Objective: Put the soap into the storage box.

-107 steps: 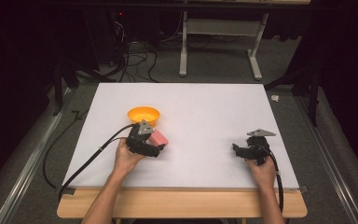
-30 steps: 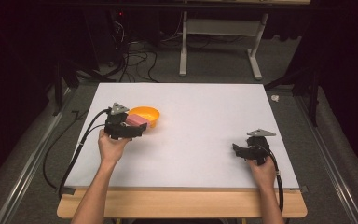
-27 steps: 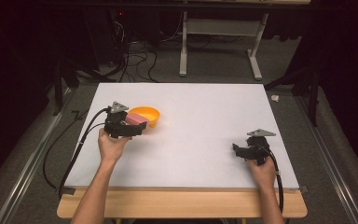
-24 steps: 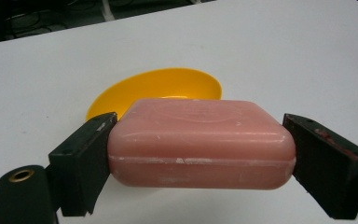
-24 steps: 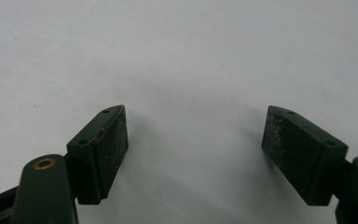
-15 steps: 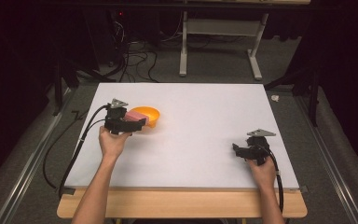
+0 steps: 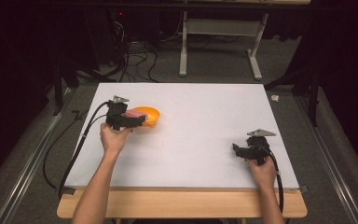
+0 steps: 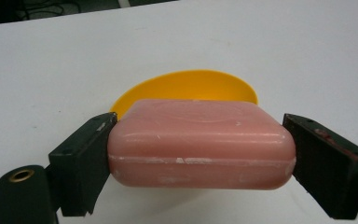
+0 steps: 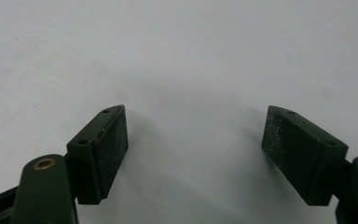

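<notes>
Soap bar (image 8: 200, 142), pink and rounded, is clamped lengthwise between the jaws of the left gripper (image 8: 200, 154), held clear of the white table (image 7: 200, 126) just short of the yellow dish (image 8: 186, 86), probably so it can be lowered in. Right gripper (image 9: 193, 149), jaws spread and empty, rests well apart near the table's right edge, out of the way.

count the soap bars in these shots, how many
1. The pink soap bar is clamped between the left gripper's jaws, held just in front of the yellow bowl at the table's left side. The bowl's inside is partly hidden behind it.
</notes>
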{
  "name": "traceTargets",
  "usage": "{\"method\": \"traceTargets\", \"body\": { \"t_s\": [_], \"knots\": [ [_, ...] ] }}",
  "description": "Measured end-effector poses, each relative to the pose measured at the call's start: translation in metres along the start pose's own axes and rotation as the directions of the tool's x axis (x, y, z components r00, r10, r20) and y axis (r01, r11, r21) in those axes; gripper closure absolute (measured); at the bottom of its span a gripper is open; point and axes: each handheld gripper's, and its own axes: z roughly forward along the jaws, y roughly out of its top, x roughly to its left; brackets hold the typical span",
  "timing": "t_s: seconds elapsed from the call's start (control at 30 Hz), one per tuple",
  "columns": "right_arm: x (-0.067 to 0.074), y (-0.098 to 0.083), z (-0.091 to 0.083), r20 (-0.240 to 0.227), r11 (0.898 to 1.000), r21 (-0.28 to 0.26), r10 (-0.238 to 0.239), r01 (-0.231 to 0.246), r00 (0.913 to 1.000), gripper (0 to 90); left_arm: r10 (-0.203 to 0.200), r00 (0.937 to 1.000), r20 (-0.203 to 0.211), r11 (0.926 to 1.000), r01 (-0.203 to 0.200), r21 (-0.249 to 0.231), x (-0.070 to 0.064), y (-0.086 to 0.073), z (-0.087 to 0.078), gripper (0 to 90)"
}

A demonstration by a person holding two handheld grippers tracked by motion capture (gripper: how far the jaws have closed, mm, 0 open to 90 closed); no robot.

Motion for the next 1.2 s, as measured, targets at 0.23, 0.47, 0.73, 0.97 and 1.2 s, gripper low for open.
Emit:
{"method": "traceTargets", "body": {
  "t_s": [0.23, 0.47, 0.73, 0.97, 1.2],
  "knots": [
    [0.000, 0.000, 0.000, 0.000, 1.000, 0.000, 0.000, 0.000, 1.0000, 23.0, -0.040, 0.9991, -0.013, 0.9991, 0.040, 0.013, 0.002, 0.005, 0.010, 13.9],
    [0.000, 0.000, 0.000, 0.000, 1.000, 0.000, 0.000, 0.000, 1.0000, 23.0, -0.053, 0.9980, -0.035, 0.9981, 0.054, 0.029, 0.002, 0.004, 0.020, 13.8],
    [0.000, 0.000, 0.000, 0.000, 1.000, 0.000, 0.000, 0.000, 1.0000, 23.0, -0.027, 0.9970, -0.072, 0.9985, 0.031, 0.045, -0.004, 0.007, 0.030, 13.8],
    [0.000, 0.000, 0.000, 0.000, 1.000, 0.000, 0.000, 0.000, 1.0000, 23.0, -0.036, 0.9955, -0.087, 0.9971, 0.042, 0.063, -0.006, 0.007, 0.042, 13.8],
    [0.000, 0.000, 0.000, 0.000, 1.000, 0.000, 0.000, 0.000, 1.0000, 23.0, -0.037, 0.9943, -0.100, 0.9965, 0.045, 0.071, -0.007, 0.006, 0.047, 13.7]
  ]
}}
